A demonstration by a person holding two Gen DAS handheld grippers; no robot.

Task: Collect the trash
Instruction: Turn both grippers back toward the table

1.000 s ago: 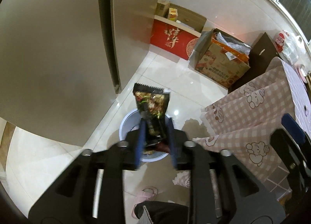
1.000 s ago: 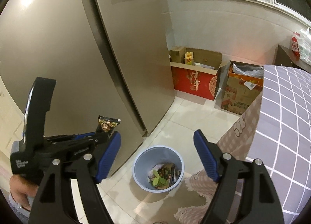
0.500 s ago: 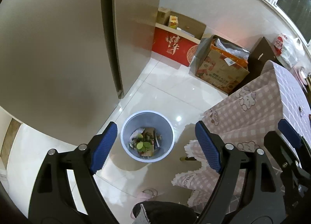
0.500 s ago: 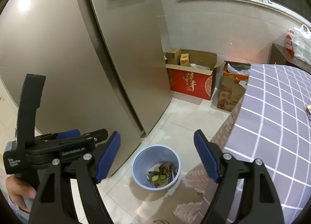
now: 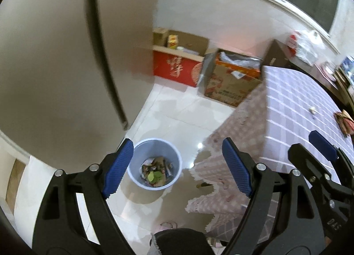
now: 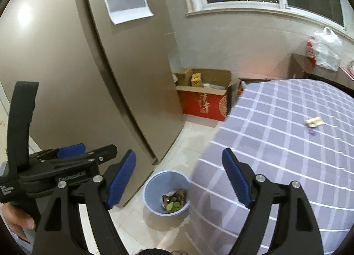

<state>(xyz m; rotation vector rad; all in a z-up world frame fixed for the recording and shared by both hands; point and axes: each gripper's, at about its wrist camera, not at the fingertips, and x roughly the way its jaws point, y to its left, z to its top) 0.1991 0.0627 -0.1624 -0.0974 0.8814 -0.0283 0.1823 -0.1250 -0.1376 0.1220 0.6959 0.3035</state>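
Both the left gripper (image 5: 177, 166) and the right gripper (image 6: 179, 179), which is opening, hang released and empty above the bin (image 5: 154, 162) of trash beside the table (image 6: 287, 144).

Table scraps (image 6: 313, 122) too small to identify

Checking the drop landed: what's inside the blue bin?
The blue bin holds green leaves, dark snack wrappers and brown scraps; anything beneath that pile is covered.
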